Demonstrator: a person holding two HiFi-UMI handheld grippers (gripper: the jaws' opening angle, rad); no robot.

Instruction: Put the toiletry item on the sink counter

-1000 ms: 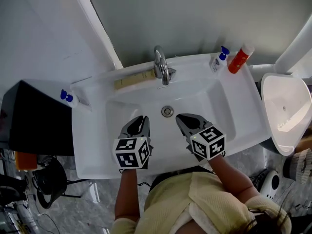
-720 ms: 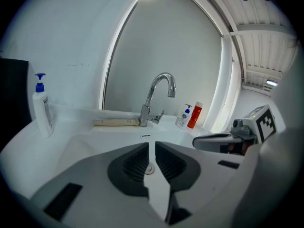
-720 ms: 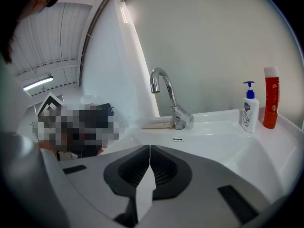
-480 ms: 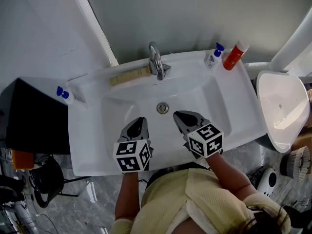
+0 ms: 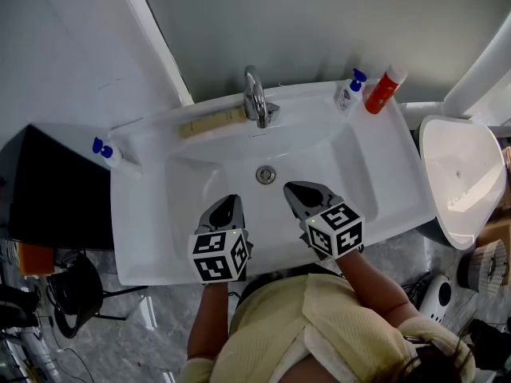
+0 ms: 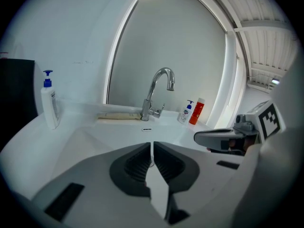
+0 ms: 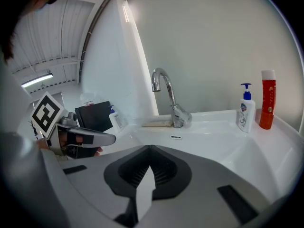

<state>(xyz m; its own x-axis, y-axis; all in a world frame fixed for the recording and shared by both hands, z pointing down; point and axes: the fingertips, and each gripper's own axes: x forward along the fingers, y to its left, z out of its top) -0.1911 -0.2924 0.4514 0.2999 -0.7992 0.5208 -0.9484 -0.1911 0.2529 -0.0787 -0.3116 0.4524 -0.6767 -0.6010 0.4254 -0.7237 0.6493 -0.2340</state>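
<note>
A white sink counter [image 5: 144,246] fills the middle of the head view, its basin sunk in the centre with a round drain [image 5: 266,174] at the bottom and a chrome faucet [image 5: 255,98] arching over the back rim. The toiletry items all stand on the counter, none in a gripper. A tall white pump bottle [image 5: 106,152] stands at the back left corner. A small pump bottle [image 5: 348,92] and a red bottle [image 5: 382,90] with a white cap stand just beside each other at the back right. A pale beige bar [image 5: 211,122] lies along the back ledge, left of the faucet. Both grippers hover over the front of the basin, side by side and apart. The left gripper [image 5: 230,202] has just been closing its jaws, which now stand with only a thin slit between them and nothing in it. The right gripper [image 5: 291,188] has its jaws together and empty. Behind the counter rises a plain grey wall panel [image 5: 319,22] edged by a white frame [image 5: 156,38]. A black box [image 5: 48,190] sits to the left of the counter and a white rounded fixture [image 5: 459,182] to the right. The floor [image 5: 152,333] below is grey and marbled.
</note>
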